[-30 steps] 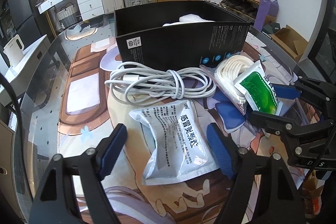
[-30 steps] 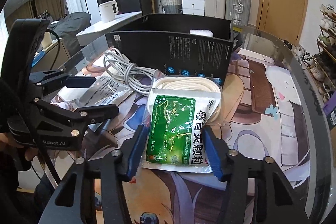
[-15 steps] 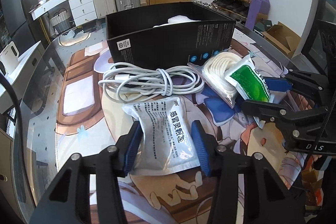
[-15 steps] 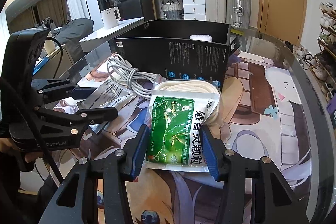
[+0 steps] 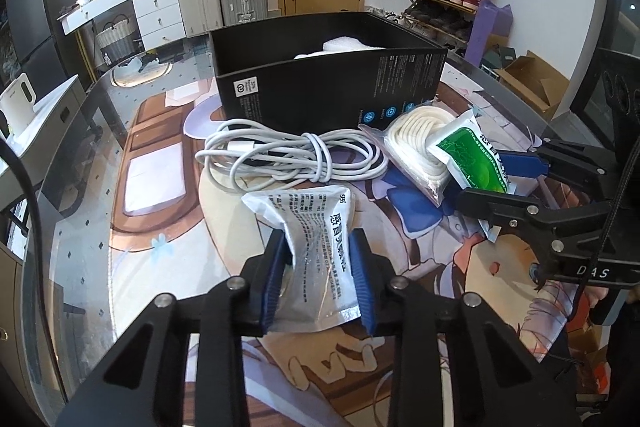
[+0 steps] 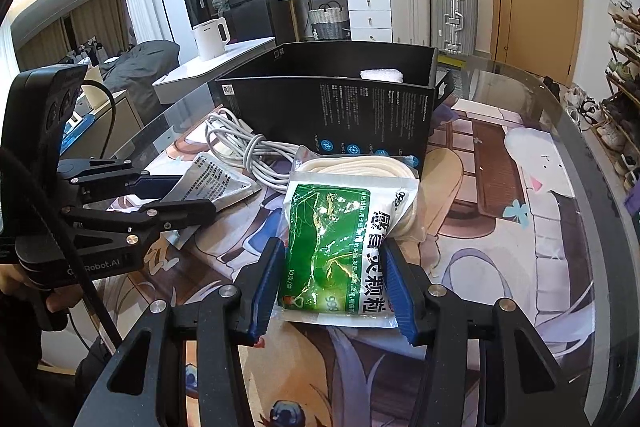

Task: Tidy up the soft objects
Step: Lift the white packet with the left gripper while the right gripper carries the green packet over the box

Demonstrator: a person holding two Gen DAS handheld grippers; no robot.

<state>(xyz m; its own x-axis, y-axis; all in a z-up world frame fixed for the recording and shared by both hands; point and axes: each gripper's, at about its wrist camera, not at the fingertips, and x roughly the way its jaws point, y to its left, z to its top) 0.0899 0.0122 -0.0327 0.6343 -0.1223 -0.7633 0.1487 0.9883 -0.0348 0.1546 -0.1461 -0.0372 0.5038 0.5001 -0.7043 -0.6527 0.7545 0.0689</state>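
Here the black box (image 5: 332, 95) serves as the landmark: it stands open-topped toward the far side of the glass table (image 5: 80, 187), which is covered by a printed cartoon mat (image 5: 168, 227), and something white (image 5: 348, 47) shows inside it above the rim. Just in front of the box's near wall lies a coiled white cable (image 5: 292, 155), loosely bundled and wrapped around its own middle. Nearer the camera than the cable, well in front of the box, the silver sachet (image 5: 320, 255) sits pinched at its waist by the left gripper (image 5: 318, 277); the blue pads (image 5: 276, 275) press into both sides of the packet so that it bulges above and below them, and the jaws are drawn in almost as far as they go. To the right of the cable, just off the box's near right corner, a clear bag of white rope (image 5: 416, 147) lies on the mat, with the green sachet (image 6: 340, 243) resting partly on top of it. The right gripper (image 6: 334, 285) has its jaws drawn narrowly in on the green sachet, a blue pad (image 6: 394, 287) bearing against each long edge, and the packet's near end sits between the fingers. In the right wrist view the left gripper's body appears to the left of the box, with a hand (image 6: 52, 297) wrapped around its handle.
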